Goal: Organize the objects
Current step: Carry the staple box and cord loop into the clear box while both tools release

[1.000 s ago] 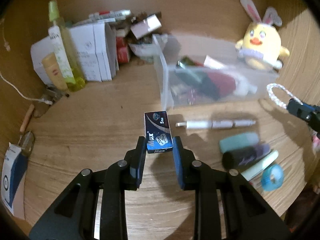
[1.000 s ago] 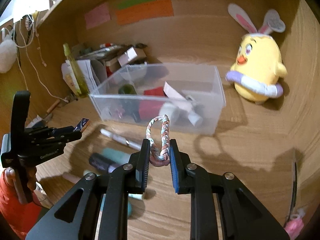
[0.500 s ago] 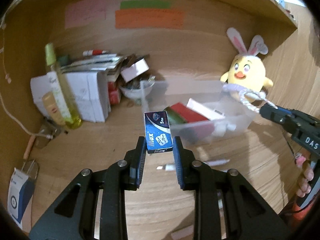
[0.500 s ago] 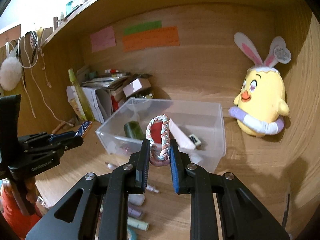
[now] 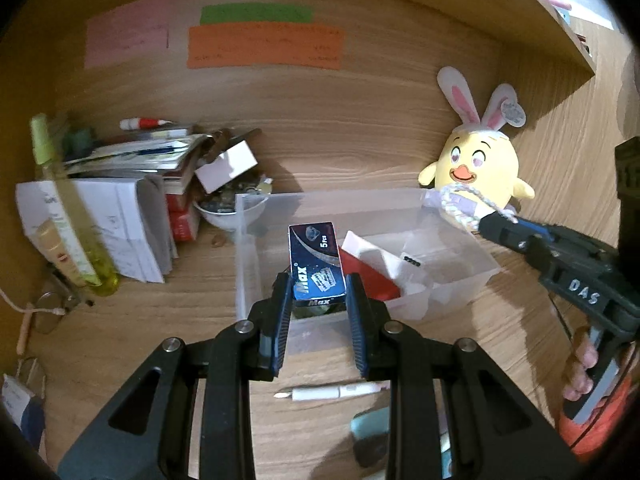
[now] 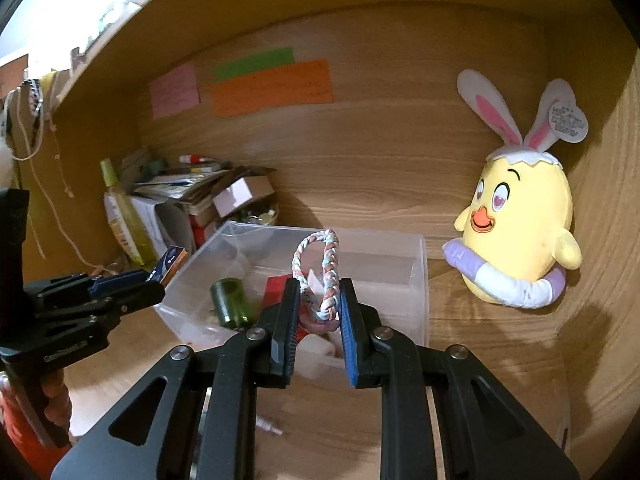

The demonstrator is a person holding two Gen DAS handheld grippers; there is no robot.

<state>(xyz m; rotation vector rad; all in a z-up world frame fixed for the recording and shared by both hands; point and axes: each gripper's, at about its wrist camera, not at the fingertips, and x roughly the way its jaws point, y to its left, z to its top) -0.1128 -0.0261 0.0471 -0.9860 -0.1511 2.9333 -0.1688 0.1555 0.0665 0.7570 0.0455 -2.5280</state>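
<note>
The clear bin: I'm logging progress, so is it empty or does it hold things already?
Not empty. The clear bin holds a green bottle, a red item and white pieces.

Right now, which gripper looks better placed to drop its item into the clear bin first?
Probably the left gripper: its blue box appears over the bin's near wall. The right gripper, holding the braided loop, seems about as near, so it is close.

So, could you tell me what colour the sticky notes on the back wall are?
Pink, green and orange; clearest in the right wrist view.
</note>
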